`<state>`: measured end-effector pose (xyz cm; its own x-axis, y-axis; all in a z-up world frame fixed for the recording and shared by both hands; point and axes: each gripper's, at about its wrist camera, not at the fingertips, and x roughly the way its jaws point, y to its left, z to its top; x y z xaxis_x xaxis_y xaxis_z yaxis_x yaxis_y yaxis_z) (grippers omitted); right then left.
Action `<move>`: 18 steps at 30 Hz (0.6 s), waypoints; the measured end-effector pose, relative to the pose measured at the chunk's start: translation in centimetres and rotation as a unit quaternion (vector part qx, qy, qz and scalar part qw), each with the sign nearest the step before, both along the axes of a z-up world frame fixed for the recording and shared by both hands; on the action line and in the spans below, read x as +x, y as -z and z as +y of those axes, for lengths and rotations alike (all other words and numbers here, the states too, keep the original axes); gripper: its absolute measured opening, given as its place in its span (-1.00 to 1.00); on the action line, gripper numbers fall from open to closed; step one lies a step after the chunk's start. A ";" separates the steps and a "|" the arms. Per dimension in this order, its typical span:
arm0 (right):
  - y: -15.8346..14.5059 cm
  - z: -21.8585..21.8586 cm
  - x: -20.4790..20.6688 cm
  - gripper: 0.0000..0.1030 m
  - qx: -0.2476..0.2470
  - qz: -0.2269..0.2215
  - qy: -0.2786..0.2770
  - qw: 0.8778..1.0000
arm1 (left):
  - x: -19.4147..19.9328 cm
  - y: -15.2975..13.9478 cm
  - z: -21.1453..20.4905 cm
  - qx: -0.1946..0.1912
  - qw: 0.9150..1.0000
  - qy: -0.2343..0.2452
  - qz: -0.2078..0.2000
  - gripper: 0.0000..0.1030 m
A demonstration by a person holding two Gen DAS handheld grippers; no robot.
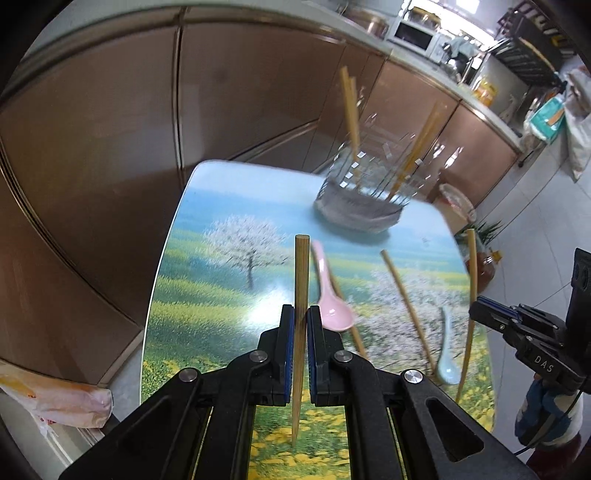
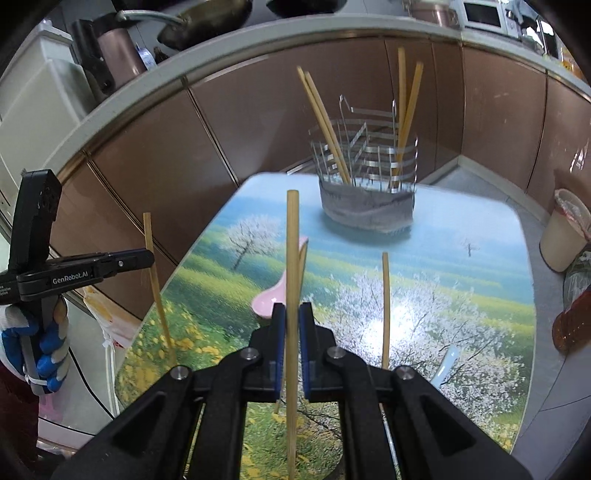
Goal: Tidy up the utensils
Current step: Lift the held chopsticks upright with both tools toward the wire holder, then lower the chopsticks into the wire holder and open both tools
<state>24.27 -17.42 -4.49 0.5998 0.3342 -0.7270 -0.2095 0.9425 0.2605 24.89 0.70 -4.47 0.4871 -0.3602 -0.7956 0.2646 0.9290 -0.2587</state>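
Each gripper holds one pale bamboo chopstick upright above the table; the left gripper (image 1: 301, 317) has its blue-padded fingers closed on its chopstick (image 1: 301, 291) partway up, blunt end high and tapered tip below the jaws; the right gripper (image 2: 291, 314) is clamped the same way on its own chopstick (image 2: 291, 258). On the tabletop lie a pink spoon (image 1: 330, 302), a light blue spoon (image 1: 447, 354) nearer the right edge, and at least one loose chopstick (image 1: 406, 306) between them; at the far end stands a wire utensil holder (image 2: 365, 173) with a grey base, four chopsticks (image 2: 325, 122) leaning in it, two on each side.

The left wrist view shows the blue spoon whole and the right gripper off to the right with its stick; there the holder is blurred. The right wrist view gives the holder sharply, hides most of the pink spoon (image 2: 271, 299) behind the held stick, and catches the left gripper (image 2: 140, 258) at far left, in a blue and white gloved hand (image 2: 40, 332).

The table (image 2: 461, 240) is a rounded glossy board printed with blossoming trees, yellow flowers and blue sky, glare on its near half; brown cabinet doors (image 1: 110, 147) curve behind it under a pale counter; a microwave (image 1: 412, 31) sits far right, a frying pan (image 2: 207, 22) far left, a bin (image 2: 565, 229) on the tiled floor at right.
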 end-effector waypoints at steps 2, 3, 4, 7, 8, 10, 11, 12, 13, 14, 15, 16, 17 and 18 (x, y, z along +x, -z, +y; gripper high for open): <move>-0.9 0.1 -0.2 -0.87 0.003 -0.012 0.001 1.000 | -0.3 -1.1 -0.4 -0.008 1.000 0.005 -0.015 -0.89; -1.6 0.2 -0.3 -0.87 0.004 -0.019 0.002 1.000 | -0.5 -1.8 -0.6 -0.011 1.000 0.006 -0.021 -0.89; -2.2 0.2 -0.4 -0.87 0.004 -0.025 0.003 1.000 | -0.6 -2.5 -0.7 -0.015 1.000 0.007 -0.027 -0.89; -3.9 0.0 -0.6 -0.87 0.003 -0.048 0.011 0.999 | -0.6 -4.5 -1.1 -0.026 0.998 0.008 -0.048 -0.89; -4.4 0.0 -0.7 -0.87 0.003 -0.053 0.013 0.999 | -0.5 -5.4 -1.2 -0.032 0.998 0.008 -0.056 -0.89; -5.4 -0.3 -0.5 -0.87 0.005 -0.065 0.017 0.998 | -0.3 -6.4 -1.4 -0.039 0.997 0.007 -0.068 -0.89; -5.8 -0.3 -0.4 -0.87 0.005 -0.068 0.017 0.998 | -0.1 -7.0 -1.5 -0.043 0.996 0.008 -0.074 -0.89; -6.2 -0.4 -0.2 -0.87 0.005 -0.072 0.019 0.997 | 0.1 -7.5 -1.6 -0.046 0.996 0.008 -0.079 -0.89; -6.5 -0.5 0.0 -0.87 0.005 -0.076 0.019 0.997 | 0.2 -7.9 -1.7 -0.049 0.995 0.008 -0.082 -0.89; -6.7 -0.6 0.3 -0.87 0.005 -0.079 0.020 0.997 | 0.6 -8.4 -1.9 -0.054 0.995 0.008 -0.087 -0.89; -7.0 -0.7 0.6 -0.87 0.006 -0.082 0.021 0.996 | 0.8 -8.7 -2.0 -0.056 0.994 0.009 -0.090 -0.89; -7.2 -0.8 0.9 -0.87 0.007 -0.084 0.022 0.996 | 1.2 -9.1 -2.2 -0.059 0.994 0.009 -0.093 -0.89; -7.5 -1.0 1.4 -0.87 0.009 -0.088 0.023 0.996 | 1.8 -9.6 -2.4 -0.061 0.993 0.010 -0.097 -0.89; -7.8 -1.1 1.8 -0.87 0.010 -0.091 0.024 0.996 | 2.2 -9.9 -2.6 -0.062 0.993 0.010 -0.100 -0.89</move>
